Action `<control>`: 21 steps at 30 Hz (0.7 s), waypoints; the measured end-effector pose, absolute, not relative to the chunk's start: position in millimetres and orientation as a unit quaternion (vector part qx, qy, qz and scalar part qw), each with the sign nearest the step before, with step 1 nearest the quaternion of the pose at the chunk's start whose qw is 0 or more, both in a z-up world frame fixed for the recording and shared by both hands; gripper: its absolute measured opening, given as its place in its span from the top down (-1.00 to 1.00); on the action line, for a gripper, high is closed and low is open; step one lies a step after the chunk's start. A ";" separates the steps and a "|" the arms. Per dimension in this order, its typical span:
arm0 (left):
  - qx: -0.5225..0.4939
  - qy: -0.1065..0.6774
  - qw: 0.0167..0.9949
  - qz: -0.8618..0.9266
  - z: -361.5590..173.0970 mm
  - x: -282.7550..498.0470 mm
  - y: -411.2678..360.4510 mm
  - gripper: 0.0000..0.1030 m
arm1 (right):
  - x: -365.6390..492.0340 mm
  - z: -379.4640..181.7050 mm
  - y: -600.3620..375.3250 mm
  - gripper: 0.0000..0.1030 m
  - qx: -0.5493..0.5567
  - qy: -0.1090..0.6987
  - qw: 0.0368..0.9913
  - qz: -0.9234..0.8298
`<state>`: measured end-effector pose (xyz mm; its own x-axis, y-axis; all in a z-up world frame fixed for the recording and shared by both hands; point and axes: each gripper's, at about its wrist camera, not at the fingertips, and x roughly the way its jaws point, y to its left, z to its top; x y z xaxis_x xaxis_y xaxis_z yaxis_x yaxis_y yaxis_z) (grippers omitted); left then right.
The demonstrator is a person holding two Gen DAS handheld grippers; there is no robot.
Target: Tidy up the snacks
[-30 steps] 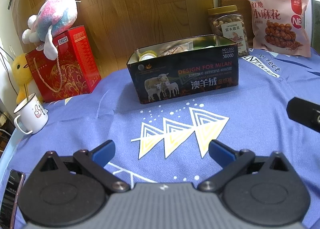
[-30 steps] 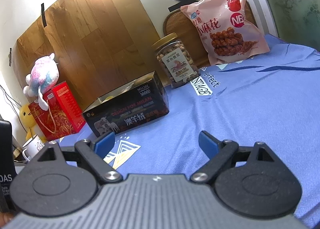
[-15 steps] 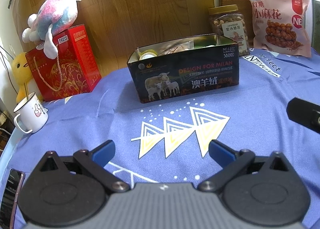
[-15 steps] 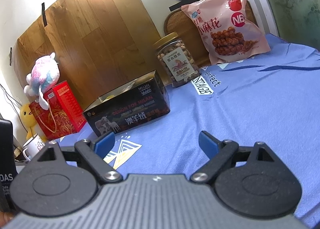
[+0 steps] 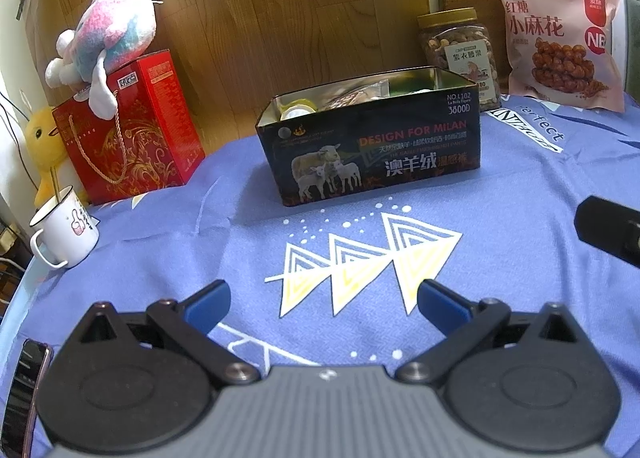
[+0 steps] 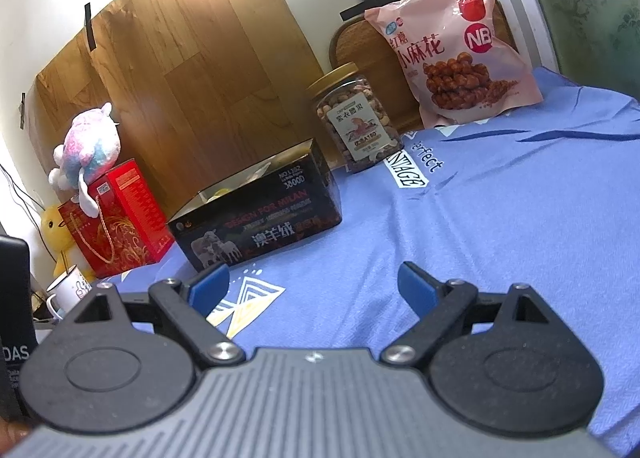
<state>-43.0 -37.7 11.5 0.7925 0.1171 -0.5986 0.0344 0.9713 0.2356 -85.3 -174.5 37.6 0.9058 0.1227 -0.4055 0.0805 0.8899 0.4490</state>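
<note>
Left gripper [image 5: 323, 304] and right gripper [image 6: 314, 285] gape empty; approach nut jar [image 6: 355, 119] at cloth's [image 6: 520, 225] back edge squarely.

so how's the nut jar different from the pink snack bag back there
The nut jar is rigid clear plastic with a gold screw lid, so its nuts show through; the pink snack bag is soft and opaque, showing only a printed picture of twists. The jar stands upright unsupported, while the bag leans back against the wall. The jar is the smaller and sits closer to the open box. Both are closed and rest on the blue cloth, outside the box.
</note>
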 end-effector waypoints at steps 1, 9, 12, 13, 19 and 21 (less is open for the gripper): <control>0.118 0.321 0.939 0.022 11.5 -43.1 -37.5 -1.00 | -85.4 37.6 -174.4 -0.81 0.234 0.217 0.948 0.011; 0.125 0.317 0.940 0.023 11.1 -43.6 -37.9 -1.00 | -85.2 38.0 -173.8 -0.81 0.234 0.217 0.948 0.012; 0.126 0.313 0.941 0.022 11.9 -44.3 -38.0 -1.00 | -85.2 38.4 -173.0 -0.81 0.234 0.217 0.948 0.013; 0.127 0.313 0.941 0.023 12.1 -44.1 -38.2 -1.00 | -85.2 38.4 -173.1 -0.81 0.234 0.217 0.948 0.013; 0.130 0.309 0.942 0.027 12.3 -44.5 -38.4 -1.00 | -85.2 38.1 -173.3 -0.81 0.235 0.217 0.948 0.012; 0.134 0.307 0.942 0.030 12.7 -44.9 -39.1 -1.00 | -85.3 38.5 -173.0 -0.81 0.235 0.217 0.948 0.013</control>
